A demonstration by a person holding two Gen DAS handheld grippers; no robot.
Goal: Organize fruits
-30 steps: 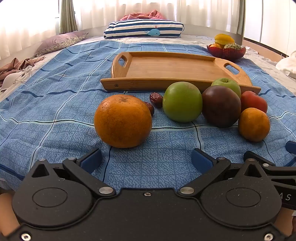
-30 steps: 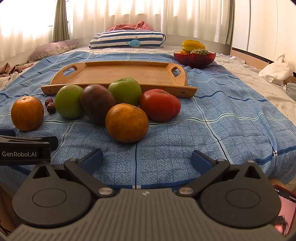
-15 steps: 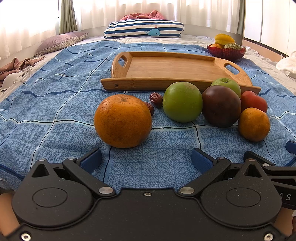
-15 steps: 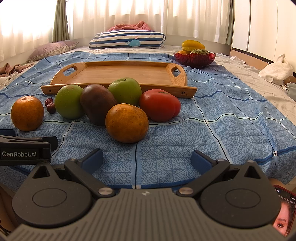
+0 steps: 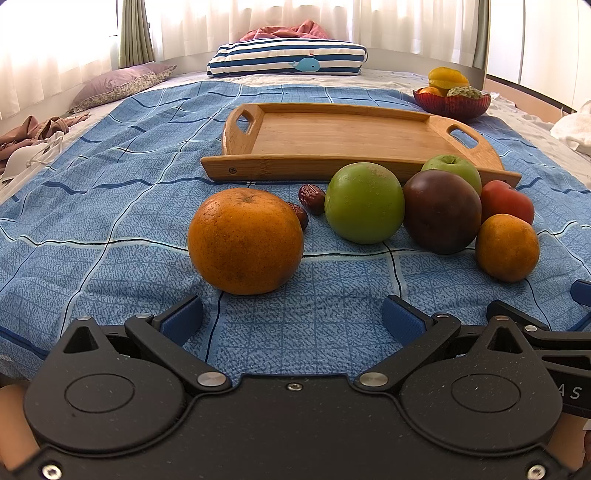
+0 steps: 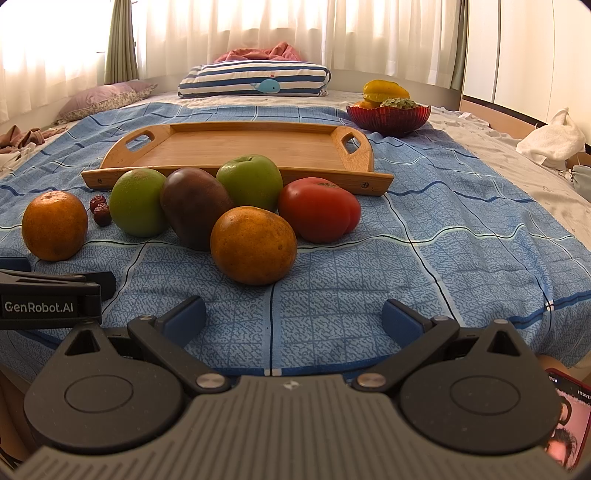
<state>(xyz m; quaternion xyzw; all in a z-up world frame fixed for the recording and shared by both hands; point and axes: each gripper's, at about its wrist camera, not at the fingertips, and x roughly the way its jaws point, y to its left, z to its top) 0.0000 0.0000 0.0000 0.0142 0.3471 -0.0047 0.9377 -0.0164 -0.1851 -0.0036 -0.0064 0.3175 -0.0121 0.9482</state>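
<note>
Jaws spread wide on both sides: our left gripper [image 5: 291, 317] and right gripper [image 6: 293, 317] hold nothing, low over the blue blanket [image 6: 461, 266]. Just ahead we see one orange [image 5: 245, 240] on the left and another orange [image 6: 253, 245] nearer the right tool. Behind them cluster a green fruit [image 5: 364, 203], dark fruit [image 6: 194, 206], green apple [image 6: 251, 181], tomato [image 6: 319, 208] and two dates [image 5: 311, 198]. Beyond lies the wooden tray [image 5: 343, 136], then a red fruit bowl [image 6: 388, 116].

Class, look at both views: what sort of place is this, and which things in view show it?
Most likely a bedroom: the fruit and tray lie on a bed's blue cover, with pillows at its head and curtains behind.
</note>
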